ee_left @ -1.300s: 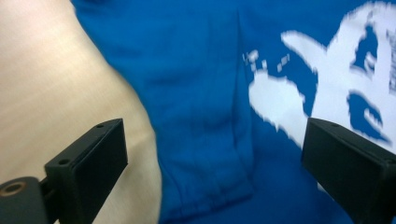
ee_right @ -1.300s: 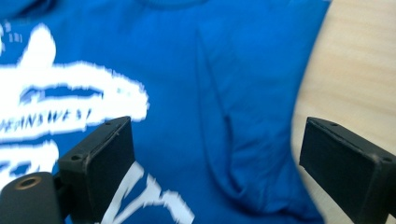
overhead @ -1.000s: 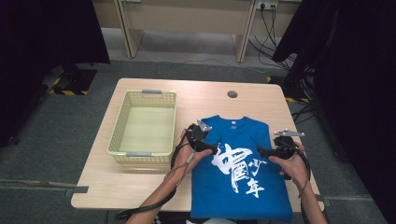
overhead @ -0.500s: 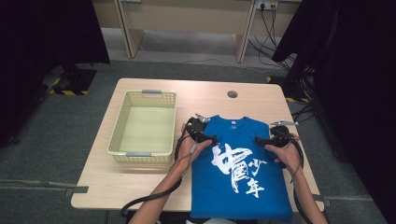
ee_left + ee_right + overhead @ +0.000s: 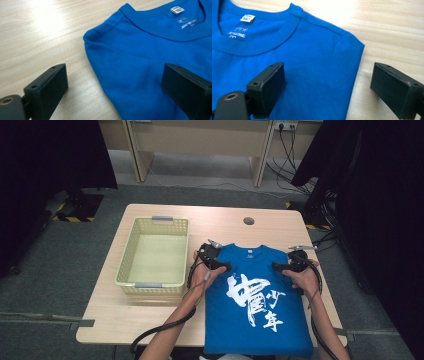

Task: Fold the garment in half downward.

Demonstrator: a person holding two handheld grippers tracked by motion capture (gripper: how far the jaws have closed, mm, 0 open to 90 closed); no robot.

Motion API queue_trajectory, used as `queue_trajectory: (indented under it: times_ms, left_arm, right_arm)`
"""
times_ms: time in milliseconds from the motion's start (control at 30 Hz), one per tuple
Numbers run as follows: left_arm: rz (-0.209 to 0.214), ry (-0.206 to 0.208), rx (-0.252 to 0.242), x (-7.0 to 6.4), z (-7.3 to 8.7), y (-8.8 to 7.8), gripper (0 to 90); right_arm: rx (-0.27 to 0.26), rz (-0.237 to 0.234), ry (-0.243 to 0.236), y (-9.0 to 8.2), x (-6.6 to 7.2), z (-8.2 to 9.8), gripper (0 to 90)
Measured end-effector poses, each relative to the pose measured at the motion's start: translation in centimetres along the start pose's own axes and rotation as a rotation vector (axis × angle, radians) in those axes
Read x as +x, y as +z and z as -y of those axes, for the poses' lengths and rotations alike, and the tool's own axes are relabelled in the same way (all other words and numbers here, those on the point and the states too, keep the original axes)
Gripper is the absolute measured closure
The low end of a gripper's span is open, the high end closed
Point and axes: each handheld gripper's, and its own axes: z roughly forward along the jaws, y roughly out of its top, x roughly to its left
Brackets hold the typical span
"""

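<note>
We hold the left gripper (image 5: 214, 258) and the right gripper (image 5: 290, 266) at the two shoulders of the blue T-shirt (image 5: 255, 305), which lies flat on the right half of the wooden table (image 5: 150, 317), its collar on the far side. Both grippers are released: in each gripper view the jaws stand wide, one over cloth and one over bare wood, so each straddles a folded side edge without touching it.

We judge the risk to be an uneven grasp. If one gripper closes on the top layer only, the folded sleeve can slip out. If the jaws close too near the edge, the cloth can escape.

We count one T-shirt, one yellow plastic basket (image 5: 153, 254) to its left, and two grippers.
</note>
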Motion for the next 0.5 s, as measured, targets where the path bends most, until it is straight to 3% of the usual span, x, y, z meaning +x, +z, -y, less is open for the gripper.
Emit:
queue_trajectory:
  times_ms: [200,400,500]
  left_arm:
    - [0.006,0.025,-0.016,-0.15,-0.37,0.36,14.6]
    - [0.057,0.052,-0.027,-0.36,-0.47,-0.05,48.7]
    - [0.073,0.066,-0.020,-0.56,-0.44,-0.24,60.9]
  right_arm:
    - [0.002,0.013,-0.019,0.28,-0.06,-0.44,22.4]
    - [-0.014,0.007,-0.022,0.00,-0.57,-0.61,51.7]
    - [-0.020,-0.005,-0.011,-0.14,-0.65,-0.51,64.0]
